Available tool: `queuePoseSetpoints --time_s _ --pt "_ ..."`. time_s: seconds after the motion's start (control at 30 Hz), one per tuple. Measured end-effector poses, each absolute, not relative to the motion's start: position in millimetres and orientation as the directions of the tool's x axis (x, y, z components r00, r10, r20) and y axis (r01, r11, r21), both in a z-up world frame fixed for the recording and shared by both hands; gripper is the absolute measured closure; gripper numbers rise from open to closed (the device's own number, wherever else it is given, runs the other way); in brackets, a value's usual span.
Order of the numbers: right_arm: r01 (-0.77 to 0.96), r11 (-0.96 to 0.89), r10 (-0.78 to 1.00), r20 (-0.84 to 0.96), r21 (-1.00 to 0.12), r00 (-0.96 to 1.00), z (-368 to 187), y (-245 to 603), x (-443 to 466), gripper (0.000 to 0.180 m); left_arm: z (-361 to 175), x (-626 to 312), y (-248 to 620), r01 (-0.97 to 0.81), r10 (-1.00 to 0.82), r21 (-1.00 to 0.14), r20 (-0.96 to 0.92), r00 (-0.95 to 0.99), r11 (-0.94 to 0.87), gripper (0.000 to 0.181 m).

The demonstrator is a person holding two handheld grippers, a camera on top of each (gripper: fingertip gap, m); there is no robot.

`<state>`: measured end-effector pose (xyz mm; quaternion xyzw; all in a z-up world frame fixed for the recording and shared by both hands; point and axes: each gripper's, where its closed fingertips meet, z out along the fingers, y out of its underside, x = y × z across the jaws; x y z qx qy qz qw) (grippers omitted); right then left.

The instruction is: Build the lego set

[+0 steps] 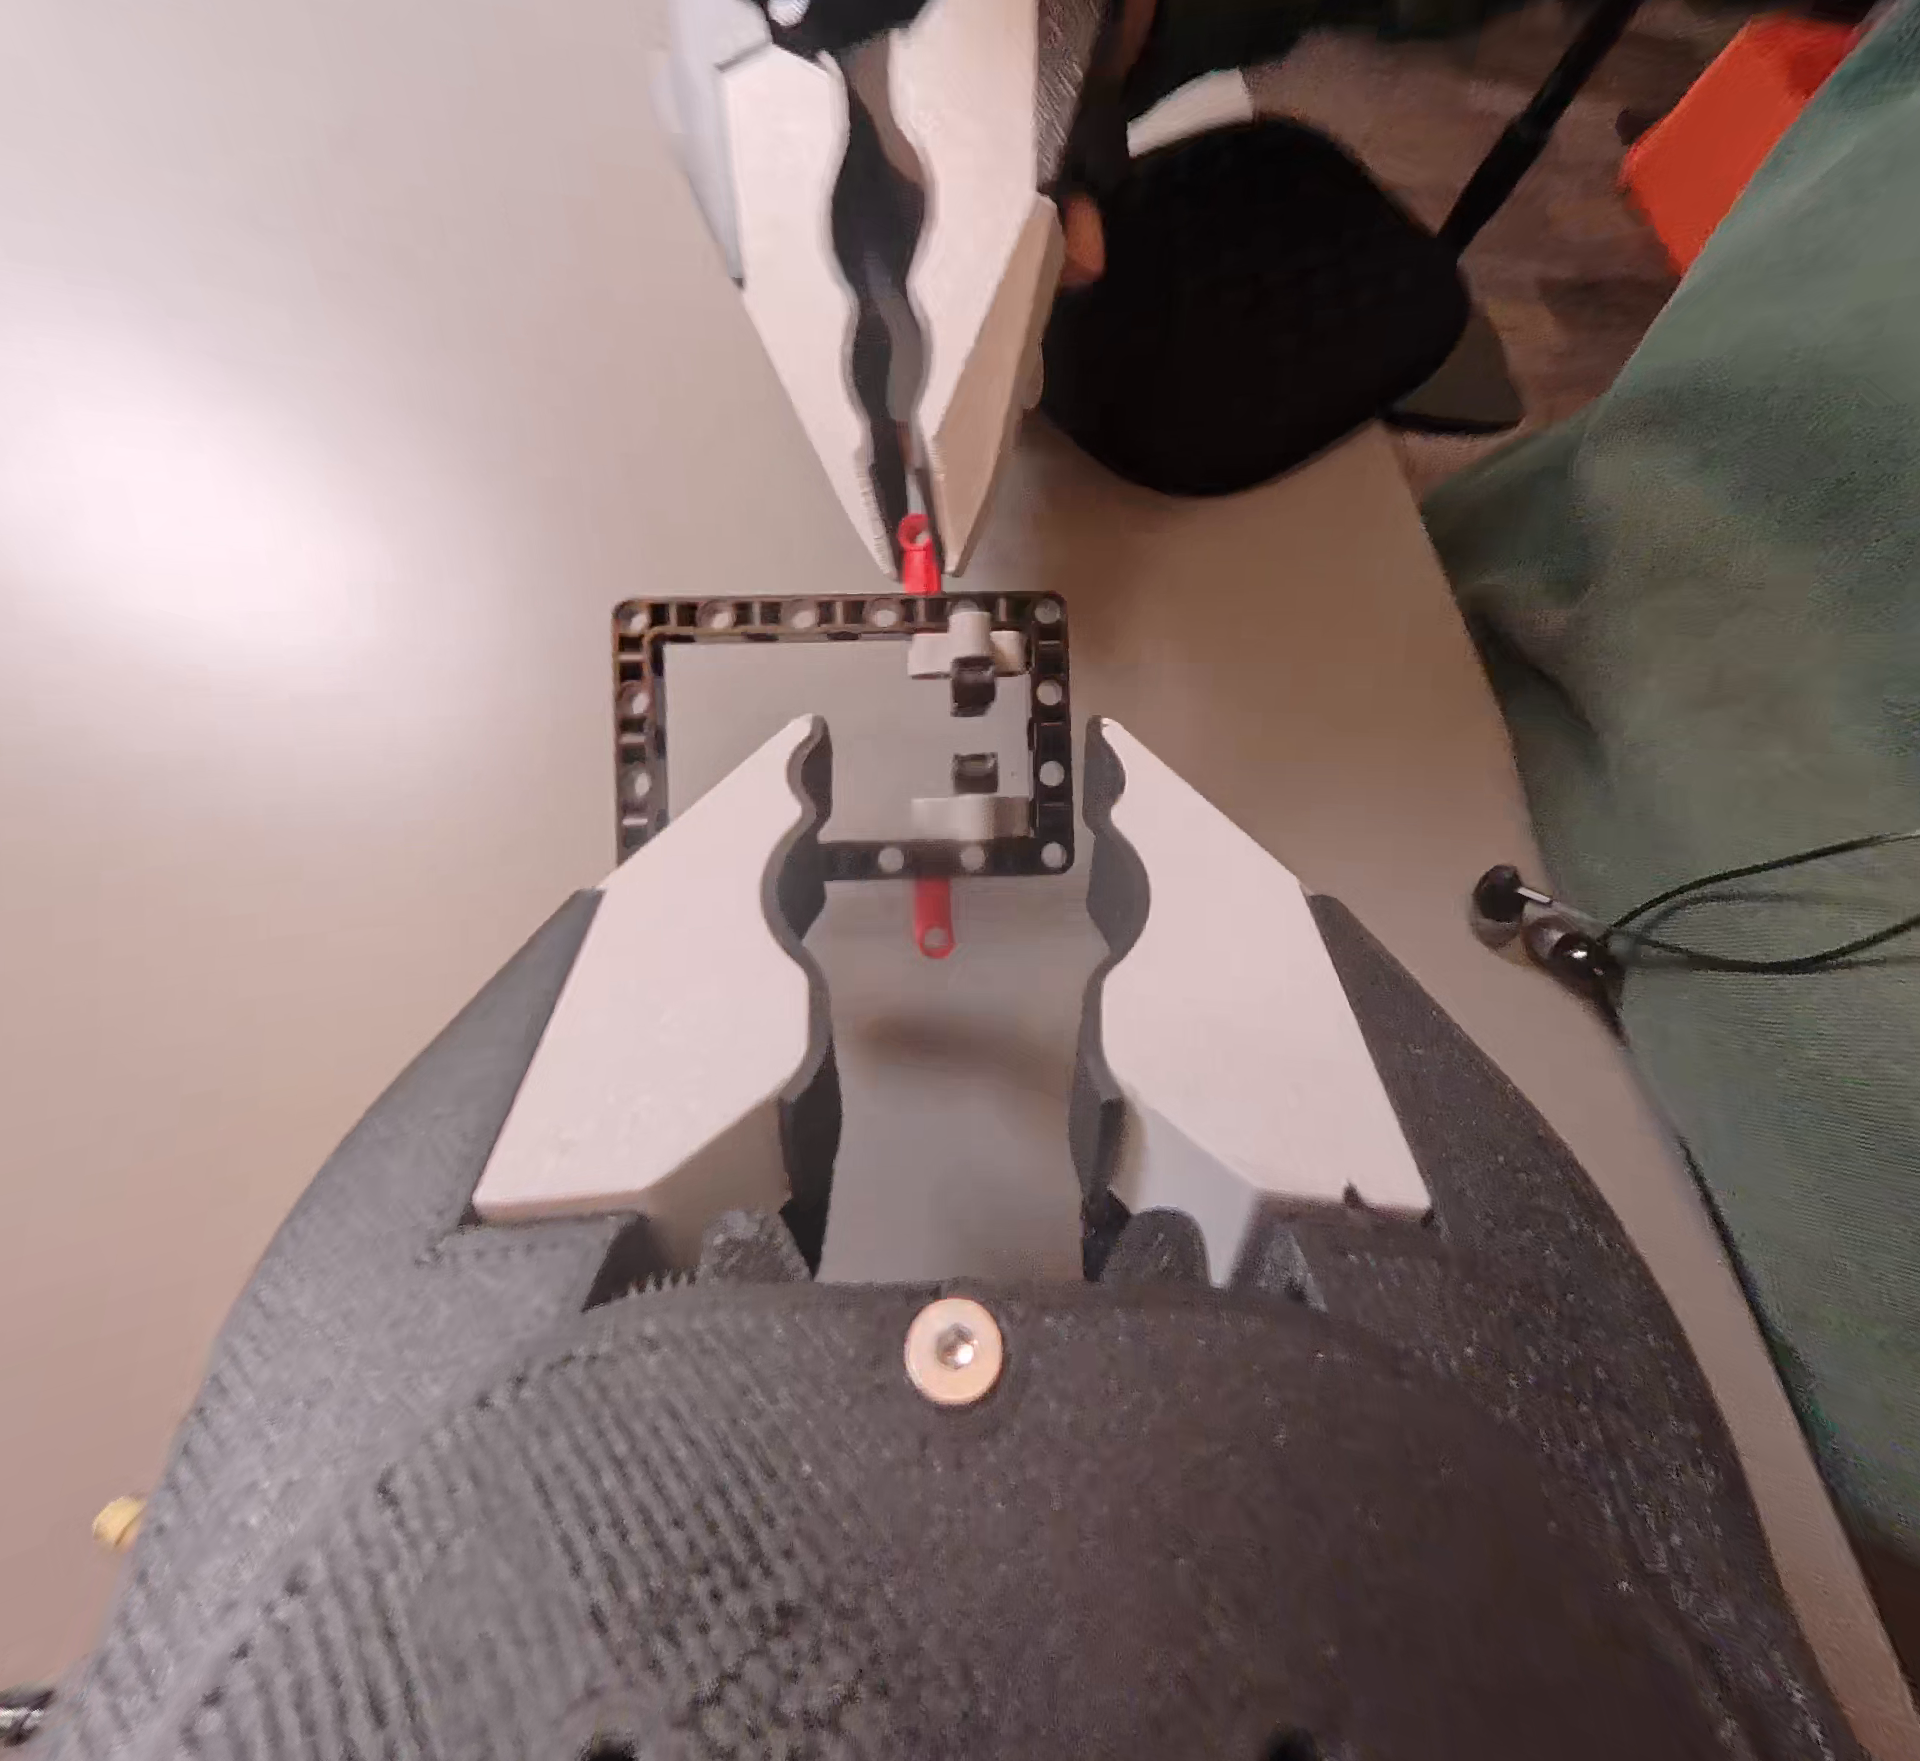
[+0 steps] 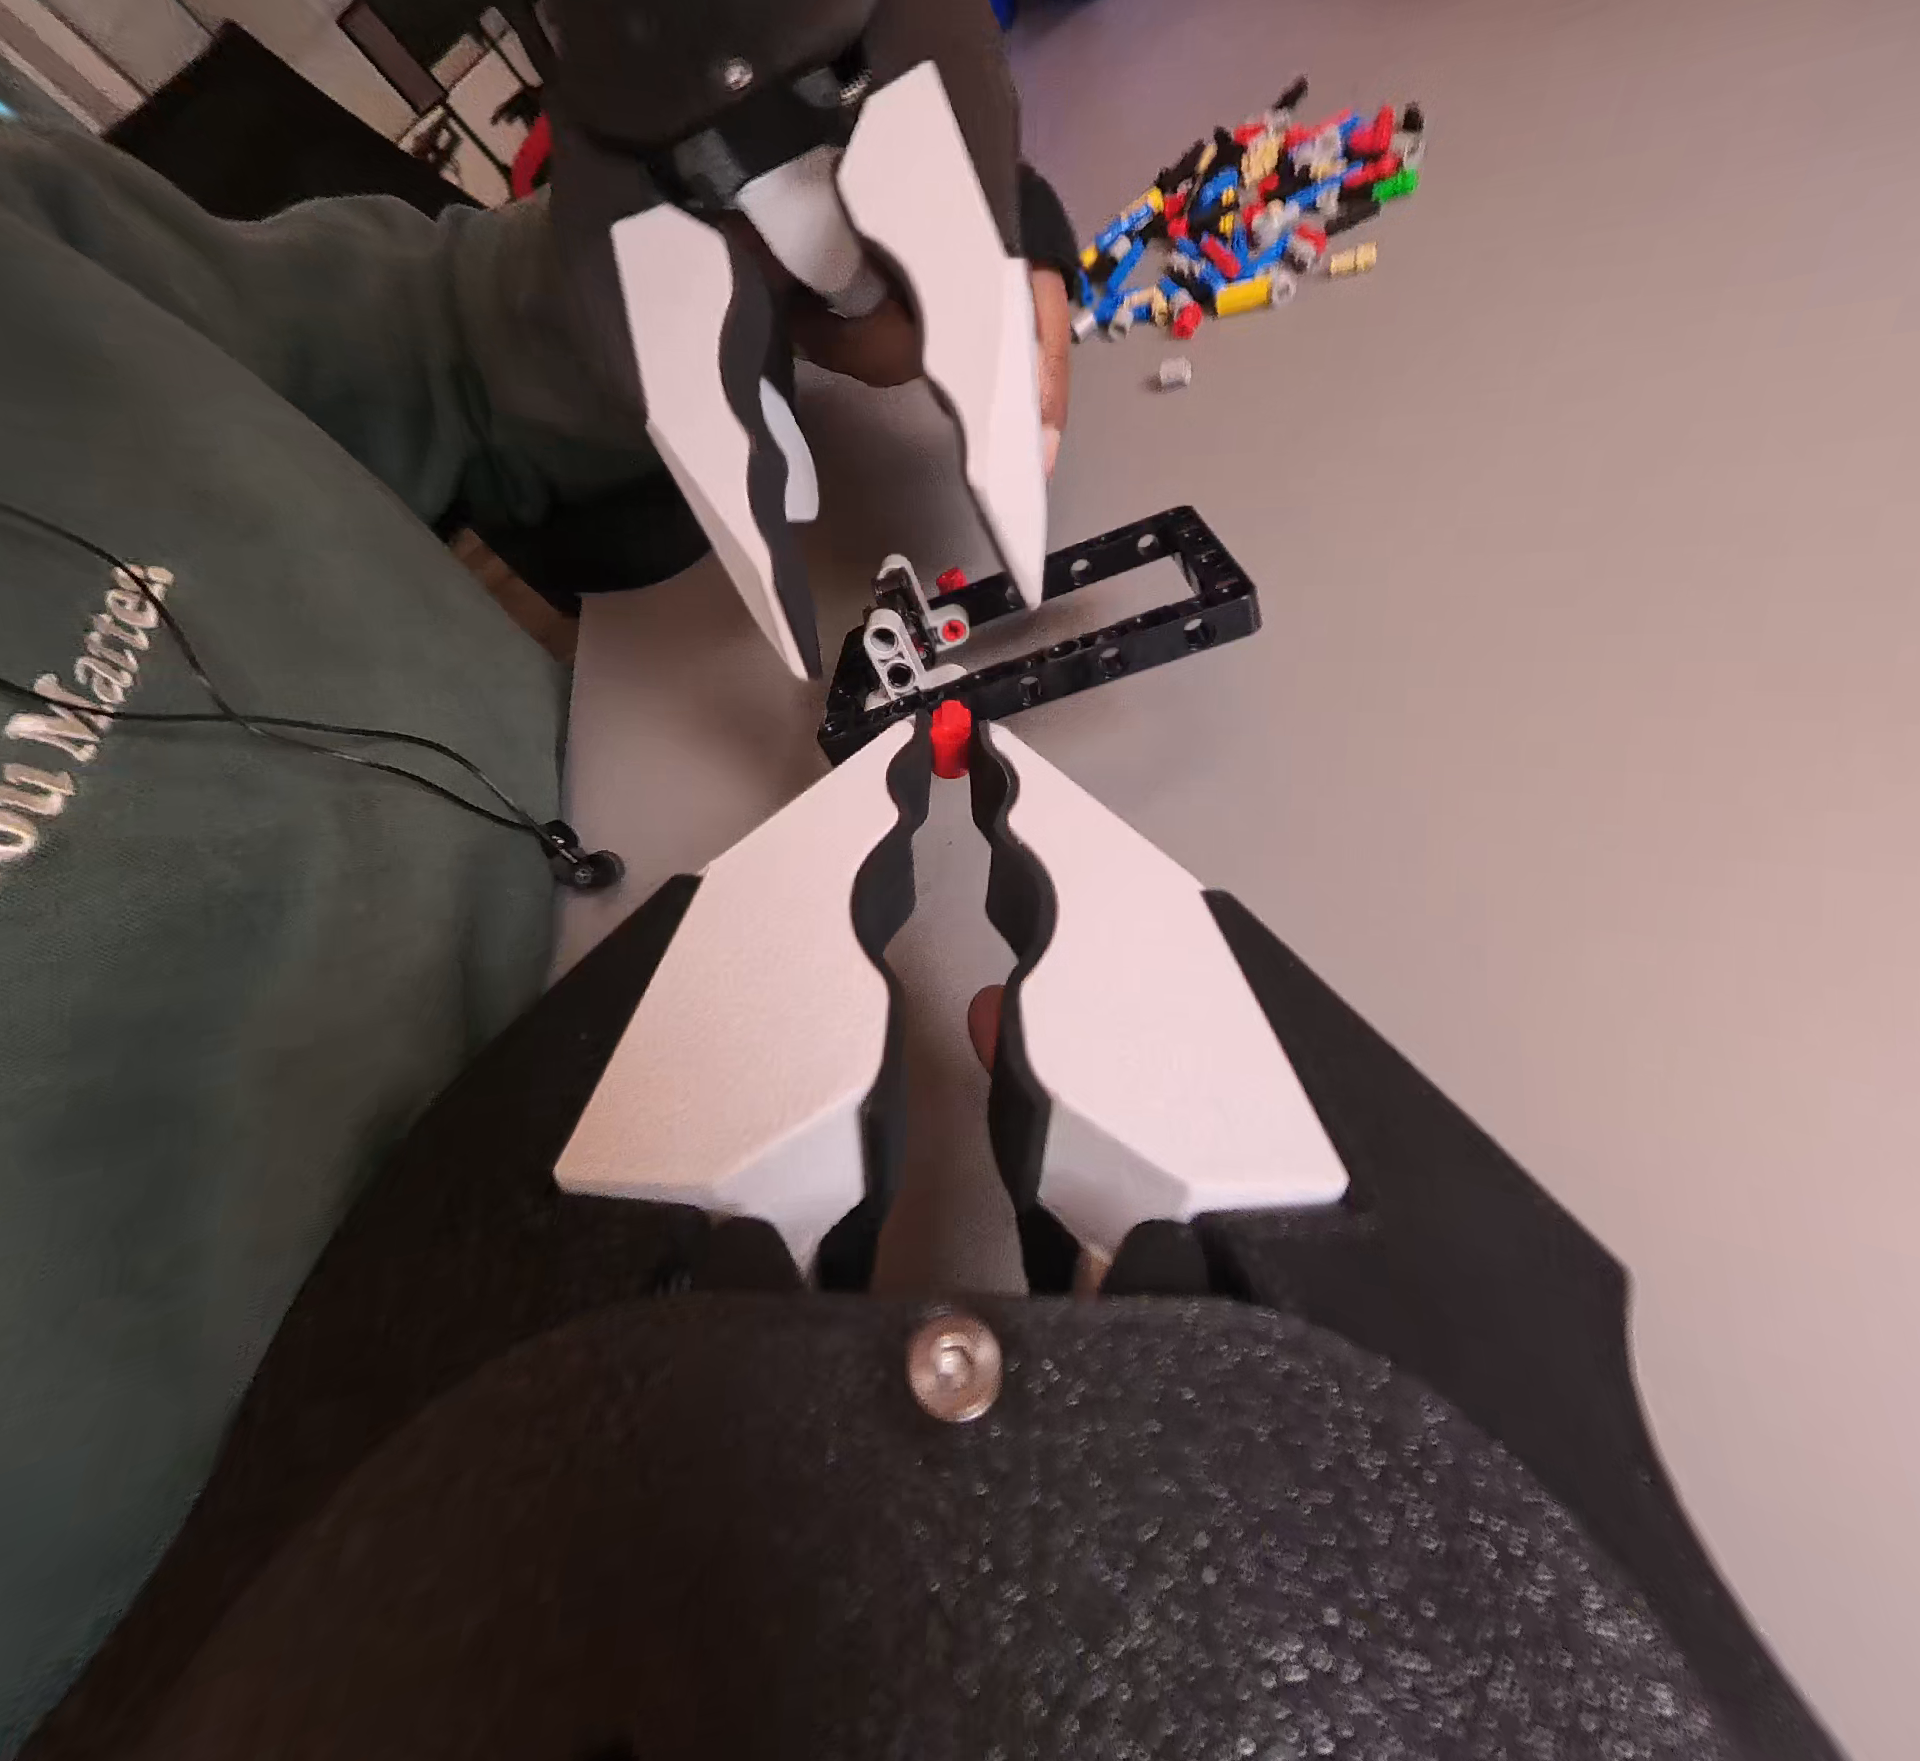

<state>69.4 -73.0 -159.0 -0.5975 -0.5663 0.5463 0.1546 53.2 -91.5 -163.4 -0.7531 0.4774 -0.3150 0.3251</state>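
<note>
In the left wrist view, the left gripper stands wide apart, holding nothing. The black frame, a rectangular beam with rows of holes, lies flat on the grey table straight ahead at 12 o'clock: its near edge sits between the two fingertips, and the left fingertip covers the frame's near left corner. Whether that fingertip touches the frame is hard to tell. Grey connectors and small black pins sit inside the frame along its right side, toward 1 o'clock. A red pin sticks out of the near edge toward the camera. Beyond the far edge, at 12 o'clock, the right gripper points down, narrowed onto a second red piece that meets the frame's far edge.

In the right wrist view, the right gripper is pinched on the red piece, held at the fingertips and pressed against the near edge of the black frame. The frame stretches off toward 1 o'clock. The left gripper comes down from 11 o'clock with its fingers spread, one at each side of the frame's end that carries the grey connectors. A pile of loose bricks lies on the table well apart, at 1 o'clock.
</note>
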Motion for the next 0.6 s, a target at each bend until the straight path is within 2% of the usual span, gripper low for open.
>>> queuePoseSetpoints --time_s 0.03,0.1,0.17,0.23,0.3,0.4,0.53,0.6 --pt "0.478 -0.278 0.864 -0.435 -0.833 -0.254 -154 -72 69 0.174 -156 49 -89 -0.474 -0.917 -0.809 0.189 0.352 -0.348 0.131" --pt "0.390 -0.238 0.888 -0.362 -0.890 -0.285 -136 -71 68 0.174 -138 37 -82 -0.345 -0.882 -0.834 0.308 0.355 -0.430 0.125" --pt "0.327 -0.149 0.923 -0.251 -0.933 -0.293 -124 -68 68 0.174 -113 22 -70 -0.136 -0.830 -0.847 0.451 0.330 -0.514 0.127" --pt "0.251 -0.059 0.940 -0.138 -0.966 -0.312 -112 -68 68 0.174 -93 6 -56 0.074 -0.776 -0.817 0.568 0.273 -0.572 0.126" --pt "0.213 0.014 0.946 -0.056 -0.977 -0.320 -108 -69 67 0.174 -87 -2 -48 0.188 -0.726 -0.755 0.656 0.208 -0.629 0.126" --pt "0.165 0.082 0.939 0.021 -0.983 -0.342 -107 -73 65 0.174 -98 9 -55 0.150 -0.699 -0.716 0.698 0.154 -0.682 0.129" --pt "0.134 0.135 0.925 0.076 -0.982 -0.373 -109 -79 61 0.174 -104 29 -70 0.079 -0.677 -0.682 0.731 0.087 -0.727 0.170" --pt "0.122 0.168 0.923 0.113 -0.978 -0.368 -109 -79 61 0.174 -101 30 -70 0.093 -0.646 -0.648 0.761 0.062 -0.756 0.174"
